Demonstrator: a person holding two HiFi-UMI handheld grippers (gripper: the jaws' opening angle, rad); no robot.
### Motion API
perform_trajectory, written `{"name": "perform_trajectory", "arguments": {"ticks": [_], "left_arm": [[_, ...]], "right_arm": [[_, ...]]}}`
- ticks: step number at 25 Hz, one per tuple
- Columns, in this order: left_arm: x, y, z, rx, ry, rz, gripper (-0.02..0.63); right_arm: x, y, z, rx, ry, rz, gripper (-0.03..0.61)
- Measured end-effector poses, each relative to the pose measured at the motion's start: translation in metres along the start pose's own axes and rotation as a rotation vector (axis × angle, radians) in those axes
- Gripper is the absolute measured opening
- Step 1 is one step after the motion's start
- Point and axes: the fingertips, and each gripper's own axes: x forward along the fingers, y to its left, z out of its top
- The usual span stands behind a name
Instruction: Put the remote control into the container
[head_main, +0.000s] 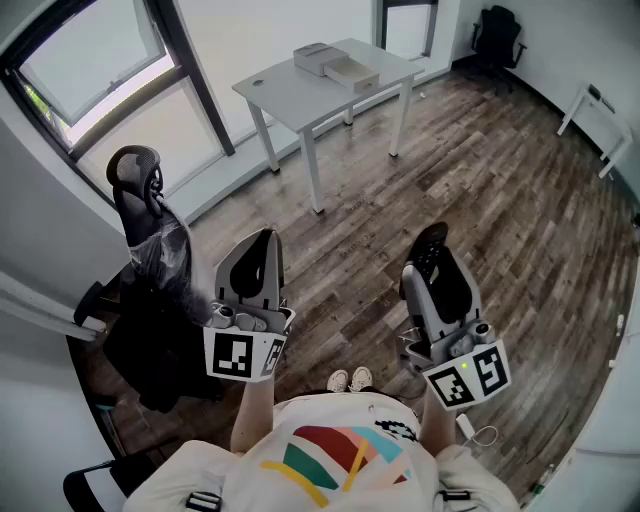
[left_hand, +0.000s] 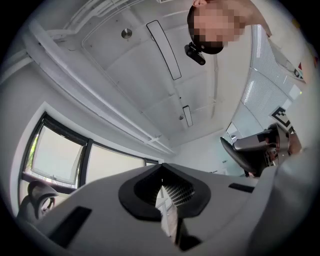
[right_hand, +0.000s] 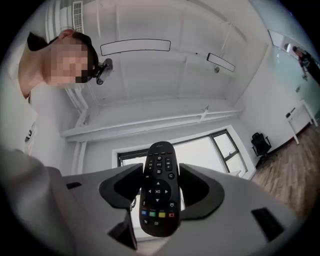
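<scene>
A black remote control (right_hand: 159, 190) with coloured buttons stands upright between the jaws of my right gripper (right_hand: 159, 196), which is shut on it. In the head view the remote (head_main: 430, 246) sticks up out of that gripper (head_main: 437, 272) at the right, held over the wooden floor. My left gripper (head_main: 255, 268) is raised beside it at the left; its jaws (left_hand: 167, 200) meet with only a thin slit and hold nothing. Two shallow boxes (head_main: 337, 64) lie on a white table far ahead. Both grippers tilt upward, away from the table.
The white table (head_main: 300, 95) stands by the window at the far side of the room. A black office chair (head_main: 145, 215) with clothes over it is close at my left. Another black chair (head_main: 497, 35) and a second white table (head_main: 598, 115) are at the far right.
</scene>
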Motion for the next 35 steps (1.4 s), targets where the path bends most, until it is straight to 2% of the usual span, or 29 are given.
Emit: {"name": "perform_trajectory", "arguments": {"ticks": [17, 29, 35], "left_arm": [[0.015, 0.003, -0.001, -0.01, -0.016, 0.014, 0.008], [0.044, -0.037, -0.001, 0.001, -0.033, -0.022, 0.008], [0.047, -0.06, -0.003, -0.002, -0.021, -0.017, 0.008]], "right_arm": [[0.012, -0.013, -0.004, 0.002, 0.002, 0.016, 0.232], [-0.013, -0.059, 0.007, 0.005, -0.012, -0.026, 0.232], [-0.028, -0.076, 0.01, 0.007, -0.004, -0.017, 0.232]]}}
